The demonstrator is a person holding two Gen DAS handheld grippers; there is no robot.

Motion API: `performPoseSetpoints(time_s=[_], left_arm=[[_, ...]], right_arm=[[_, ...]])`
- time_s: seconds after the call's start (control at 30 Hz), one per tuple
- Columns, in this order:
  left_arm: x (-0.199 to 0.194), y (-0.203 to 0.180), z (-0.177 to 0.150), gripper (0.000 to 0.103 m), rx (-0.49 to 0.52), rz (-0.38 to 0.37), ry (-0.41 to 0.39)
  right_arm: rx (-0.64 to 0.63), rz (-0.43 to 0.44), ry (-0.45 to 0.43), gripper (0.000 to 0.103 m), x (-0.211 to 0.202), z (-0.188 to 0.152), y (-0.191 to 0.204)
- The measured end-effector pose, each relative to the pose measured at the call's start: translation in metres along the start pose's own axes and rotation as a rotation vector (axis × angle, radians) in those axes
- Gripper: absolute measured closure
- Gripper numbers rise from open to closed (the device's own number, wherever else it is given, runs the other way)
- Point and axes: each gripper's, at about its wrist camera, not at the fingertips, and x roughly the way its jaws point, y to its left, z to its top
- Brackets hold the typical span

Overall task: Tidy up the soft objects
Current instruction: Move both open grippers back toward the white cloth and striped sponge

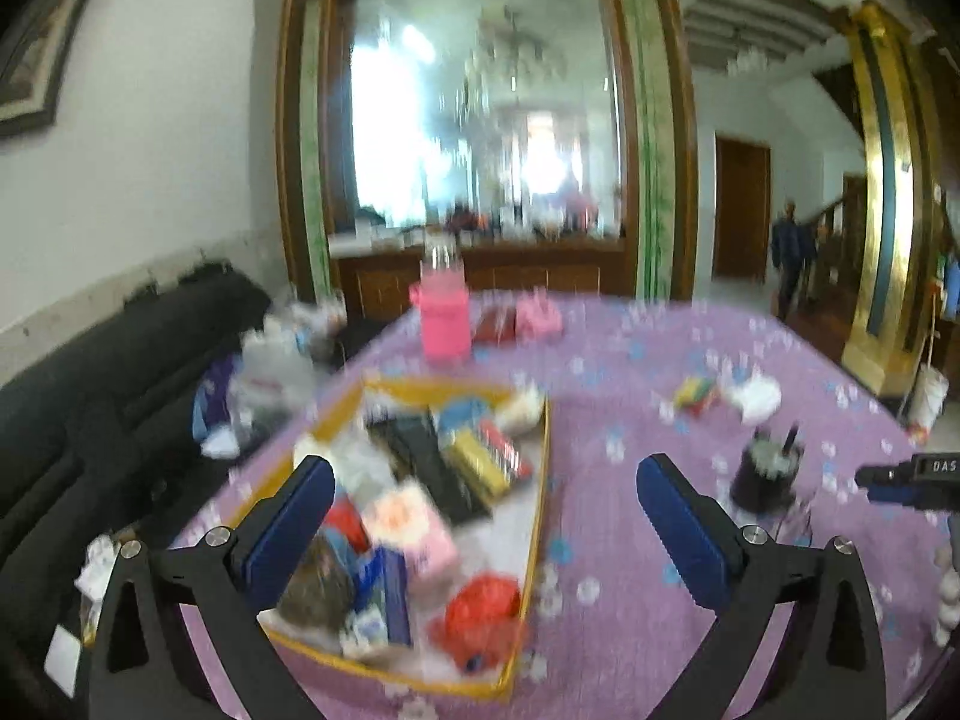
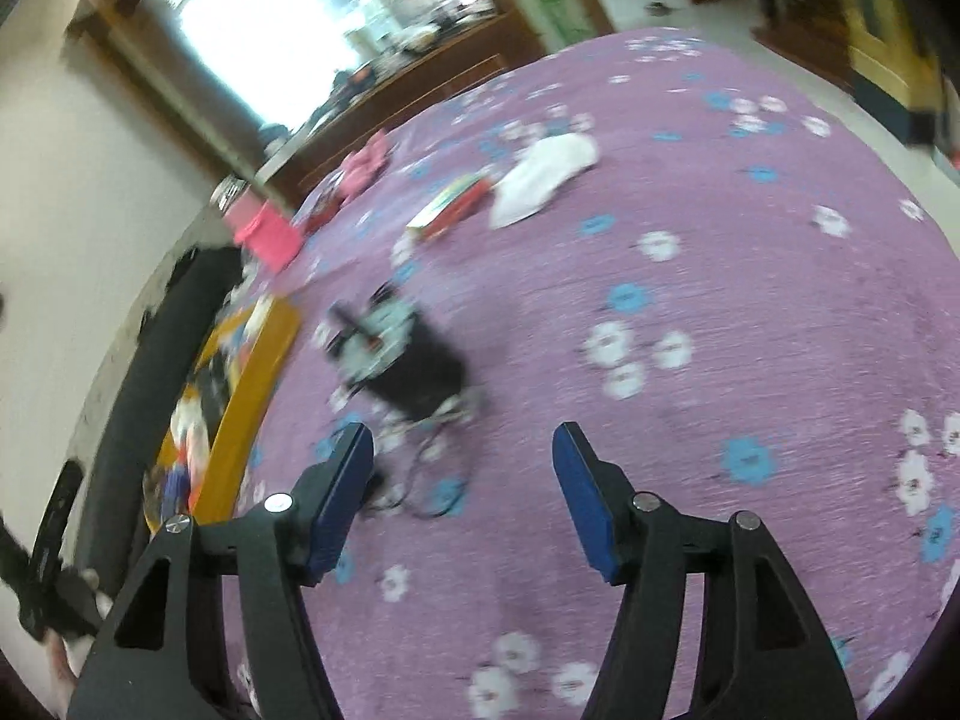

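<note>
Both blurred: tray [image 1: 543, 468] contents, dark container [image 2: 420, 372].

The right gripper [image 2: 463, 495] hangs with fingers [image 2: 342, 492] apart, empty, above the purple table [image 2: 750, 312], near a black object [image 2: 414, 366].

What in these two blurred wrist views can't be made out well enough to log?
- Contents of the yellow-rimmed tray: left wrist view, motion blur merges them; the left hand-held gripper covers the near part.
- Dark holder on the tablecloth: right wrist view, smeared; its contents are unreadable.
- White soft item: right wrist view, too blurred to identify.
- Right hand-held gripper: open, empty.
</note>
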Motion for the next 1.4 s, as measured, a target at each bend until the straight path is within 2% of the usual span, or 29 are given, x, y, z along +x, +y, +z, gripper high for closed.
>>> performPoseSetpoints(time_s=[0.03, 0.1, 0.2, 0.3, 0.4, 0.53, 0.67, 0.87, 1.0, 1.2, 1.4], left_arm=[[-0.002, -0.001, 0.002, 0.000, 0.004, -0.015, -0.020], [0.003, -0.006, 0.006, 0.000, 0.018, -0.045, -0.002], [0.027, -0.016, 0.007, 0.000, 0.045, -0.049, 0.102], [0.054, -0.023, 0.013, 0.000, 0.036, -0.109, 0.191], [0.081, -0.032, 0.026, 0.000, 0.045, -0.133, 0.250], [0.108, -0.052, 0.039, 0.000, 0.099, -0.140, 0.266], [0.147, -0.078, 0.055, 0.001, 0.150, -0.201, 0.313], [0.201, -0.103, 0.071, 0.001, 0.211, -0.188, 0.322], [0.221, -0.117, 0.068, 0.001, 0.247, -0.181, 0.341], [0.225, -0.118, 0.057, 0.001, 0.254, -0.146, 0.342], [0.215, -0.111, 0.052, 0.001, 0.229, -0.129, 0.318]], right_arm=[[0.018, 0.000, -0.009, 0.042, -0.003, 0.003, -0.006], [0.050, -0.004, -0.028, 0.042, -0.007, 0.009, -0.016], [0.077, -0.014, -0.038, 0.042, -0.008, 0.019, -0.025], [0.066, -0.031, -0.030, 0.042, -0.006, 0.028, -0.026], [0.064, -0.065, -0.016, 0.042, 0.003, 0.044, -0.029], [0.072, -0.084, -0.004, 0.042, 0.016, 0.063, -0.032], [0.059, -0.121, 0.017, 0.042, 0.034, 0.082, -0.033], [0.106, -0.126, 0.023, 0.042, 0.061, 0.107, -0.039], [0.136, -0.130, 0.019, 0.042, 0.078, 0.118, -0.045], [0.168, -0.124, 0.030, 0.042, 0.096, 0.119, -0.051], [0.121, -0.129, -0.007, 0.042, 0.078, 0.113, -0.037]])
